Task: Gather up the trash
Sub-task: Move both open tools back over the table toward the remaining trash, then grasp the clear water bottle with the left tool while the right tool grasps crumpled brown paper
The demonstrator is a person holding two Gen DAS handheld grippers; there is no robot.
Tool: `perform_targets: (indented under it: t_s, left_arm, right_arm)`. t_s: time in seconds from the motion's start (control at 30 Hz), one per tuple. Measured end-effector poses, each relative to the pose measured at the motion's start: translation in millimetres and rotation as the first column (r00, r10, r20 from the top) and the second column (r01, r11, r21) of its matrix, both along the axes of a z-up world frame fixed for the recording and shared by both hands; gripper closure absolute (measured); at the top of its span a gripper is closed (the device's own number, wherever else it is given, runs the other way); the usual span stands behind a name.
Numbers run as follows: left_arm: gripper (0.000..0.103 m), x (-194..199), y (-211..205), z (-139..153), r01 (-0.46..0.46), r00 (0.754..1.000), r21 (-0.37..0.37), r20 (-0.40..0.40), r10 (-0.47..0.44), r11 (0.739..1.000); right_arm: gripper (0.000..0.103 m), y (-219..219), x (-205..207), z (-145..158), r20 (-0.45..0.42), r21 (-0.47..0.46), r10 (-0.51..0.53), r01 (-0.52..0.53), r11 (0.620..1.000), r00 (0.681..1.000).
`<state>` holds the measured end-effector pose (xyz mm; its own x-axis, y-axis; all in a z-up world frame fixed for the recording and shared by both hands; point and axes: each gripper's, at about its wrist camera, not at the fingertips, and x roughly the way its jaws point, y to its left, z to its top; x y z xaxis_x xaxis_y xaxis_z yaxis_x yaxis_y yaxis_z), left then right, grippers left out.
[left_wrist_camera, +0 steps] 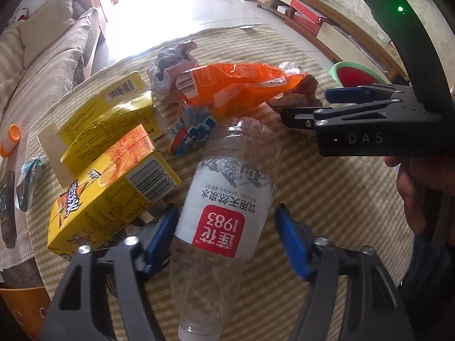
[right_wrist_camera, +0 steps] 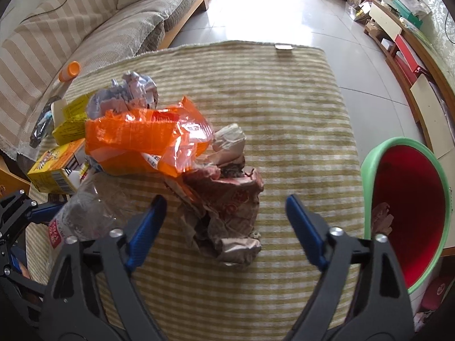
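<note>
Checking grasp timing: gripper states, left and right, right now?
Left gripper: open around the water bottle, pads not pressing yet.
Right gripper: open around the crumpled brown paper, nothing held.

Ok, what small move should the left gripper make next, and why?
Probably close the left gripper on the plastic bottle: its blue fingers already straddle the label, with a gap showing on one side, so the bottle isn't gripped yet.

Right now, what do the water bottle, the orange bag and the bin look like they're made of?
Water bottle: thin clear plastic, seemingly; see-through crinkled walls, glossy printed label.
Orange bag: shiny translucent plastic film, likely; it creases and catches glare.
Bin: smooth moulded plastic by the look; red inside, green rim, slight sheen.
</note>
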<state>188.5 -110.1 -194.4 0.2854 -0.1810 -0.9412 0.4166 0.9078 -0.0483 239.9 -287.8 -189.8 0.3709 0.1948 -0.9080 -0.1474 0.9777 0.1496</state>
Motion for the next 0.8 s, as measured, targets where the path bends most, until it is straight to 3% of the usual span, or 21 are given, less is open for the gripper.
perform_targets:
  t_s: [0.13,0.27,0.8]
  left_arm:
    - [0.042,0,-1,-2,0.001,1.0,0.006,0.0,-0.001,1.0]
    - [0.043,-2,0,1,-0.001,1.0,-0.004,0.002,0.001,1.0]
    - [0.05,-32,21,43,-0.069,0.994,-0.123,0.073,0.078,0.99]
  right_arm:
    - [0.048,2,0,-9,-0.027,0.013,0.011,-0.011,1.0,1.0]
    - [0.06,-2,-5,-6,-0.017,0.034,0.005,-0.004,0.999,1.0]
    - [0.062,-24,-50,49,0.055,0.073,-0.026,0.022,0.997,0.998]
